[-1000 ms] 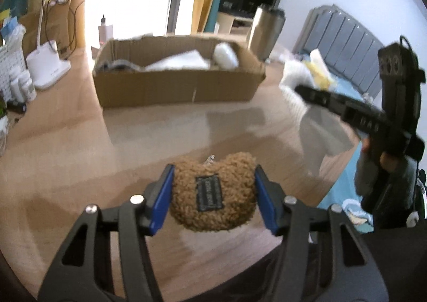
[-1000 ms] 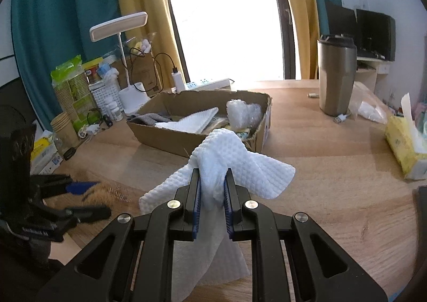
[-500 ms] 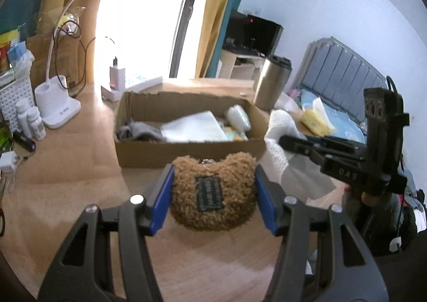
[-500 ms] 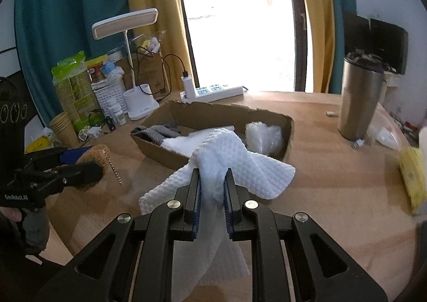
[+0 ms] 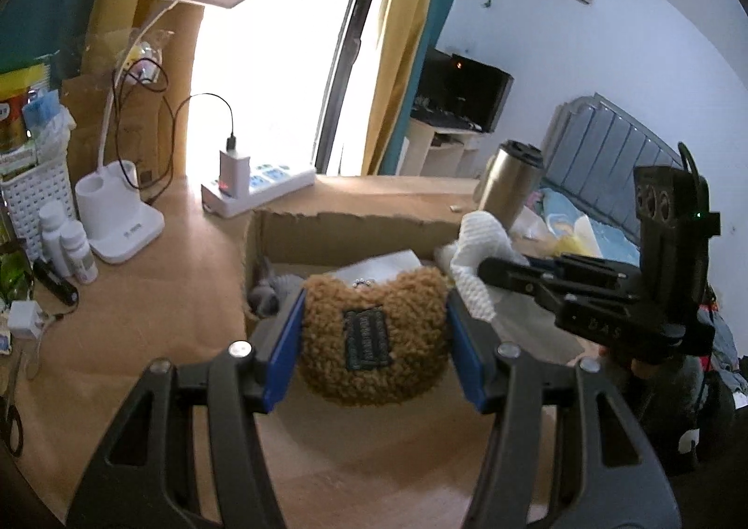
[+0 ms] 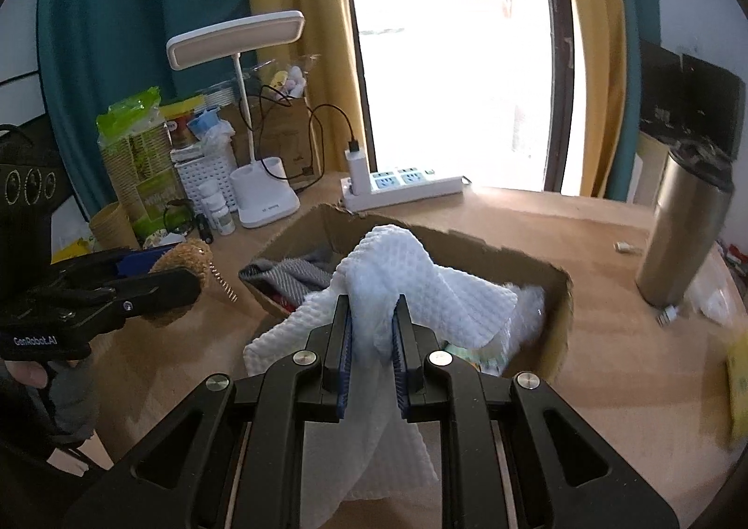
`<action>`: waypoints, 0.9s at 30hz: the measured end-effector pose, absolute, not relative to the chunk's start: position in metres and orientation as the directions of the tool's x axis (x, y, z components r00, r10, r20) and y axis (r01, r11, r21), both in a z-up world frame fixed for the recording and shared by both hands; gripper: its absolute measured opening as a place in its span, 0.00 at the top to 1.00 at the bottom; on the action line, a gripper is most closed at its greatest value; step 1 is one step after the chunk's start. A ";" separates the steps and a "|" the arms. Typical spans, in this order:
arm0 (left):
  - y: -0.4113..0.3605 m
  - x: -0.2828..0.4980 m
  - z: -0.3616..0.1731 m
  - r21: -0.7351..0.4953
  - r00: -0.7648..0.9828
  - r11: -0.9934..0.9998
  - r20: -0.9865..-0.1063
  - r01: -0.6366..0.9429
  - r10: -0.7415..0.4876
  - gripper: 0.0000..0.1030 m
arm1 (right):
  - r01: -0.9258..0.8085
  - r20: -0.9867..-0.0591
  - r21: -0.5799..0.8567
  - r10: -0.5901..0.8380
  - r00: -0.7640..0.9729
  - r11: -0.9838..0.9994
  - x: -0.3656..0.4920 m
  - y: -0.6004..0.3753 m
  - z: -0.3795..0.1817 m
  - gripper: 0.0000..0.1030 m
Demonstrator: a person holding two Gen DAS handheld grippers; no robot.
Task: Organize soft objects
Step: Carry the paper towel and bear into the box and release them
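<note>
My left gripper [image 5: 374, 337] is shut on a brown fuzzy pouch [image 5: 371, 337] with a dark label, held above the near wall of an open cardboard box [image 5: 346, 227]. My right gripper [image 6: 372, 332] is shut on a white waffle cloth [image 6: 411, 281] that hangs over the box [image 6: 556, 295]. In the left wrist view the right gripper [image 5: 484, 269] reaches in from the right with the cloth [image 5: 481, 248]. In the right wrist view the left gripper [image 6: 187, 272] holds the pouch [image 6: 184, 260] left of the box. A grey cloth [image 6: 299, 272] lies in the box.
A wooden table [image 6: 607, 365] carries a white desk lamp [image 5: 126, 220], a power strip [image 6: 402, 188], a steel tumbler [image 6: 682, 239], small bottles [image 5: 70, 244] and a white basket [image 5: 28, 197]. A yellow tissue pack [image 6: 738, 365] lies at the far right.
Both grippers have risen and moved towards the box. The cloth now hangs over the box instead of in front of it, and the pouch is at its near wall.
</note>
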State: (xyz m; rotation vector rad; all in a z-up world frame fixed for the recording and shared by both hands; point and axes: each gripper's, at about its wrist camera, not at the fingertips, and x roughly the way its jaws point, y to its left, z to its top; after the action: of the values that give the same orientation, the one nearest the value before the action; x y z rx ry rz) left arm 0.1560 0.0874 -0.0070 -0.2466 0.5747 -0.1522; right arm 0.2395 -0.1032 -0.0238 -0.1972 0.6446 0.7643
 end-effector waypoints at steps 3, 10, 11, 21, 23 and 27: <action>0.094 0.160 -0.007 -0.282 0.836 0.957 -0.508 0.066 -0.208 0.43 | -0.711 -0.603 0.048 0.587 0.540 0.702 0.246 -0.094 -0.019 0.84; 0.105 0.166 -0.005 -0.294 0.851 0.954 -0.483 0.063 -0.206 0.43 | -0.733 -0.597 0.046 0.607 0.525 0.679 0.263 -0.072 -0.015 0.84; 0.107 0.167 -0.006 -0.295 0.852 0.954 -0.482 0.062 -0.204 0.43 | -0.736 -0.597 0.049 0.610 0.521 0.676 0.267 -0.068 -0.015 0.84; 0.129 0.175 -0.012 -0.316 0.862 0.948 -0.475 0.022 -0.178 0.43 | -0.744 -0.608 0.080 0.624 0.491 0.664 0.291 -0.032 -0.022 0.84; 0.132 0.177 -0.013 -0.319 0.863 0.948 -0.474 0.018 -0.176 0.42 | -0.743 -0.614 0.094 0.626 0.481 0.663 0.298 -0.025 -0.025 0.84; 0.138 0.181 -0.015 -0.325 0.866 0.946 -0.472 0.008 -0.169 0.42 | -0.734 -0.664 0.116 0.602 0.444 0.669 0.314 -0.010 -0.041 0.84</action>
State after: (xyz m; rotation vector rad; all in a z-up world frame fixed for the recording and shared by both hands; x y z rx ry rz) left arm 0.1813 0.1379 -0.0153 -0.3211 0.5184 -0.0941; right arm 0.3135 -0.0101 -0.0412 -0.2002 0.7357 0.8347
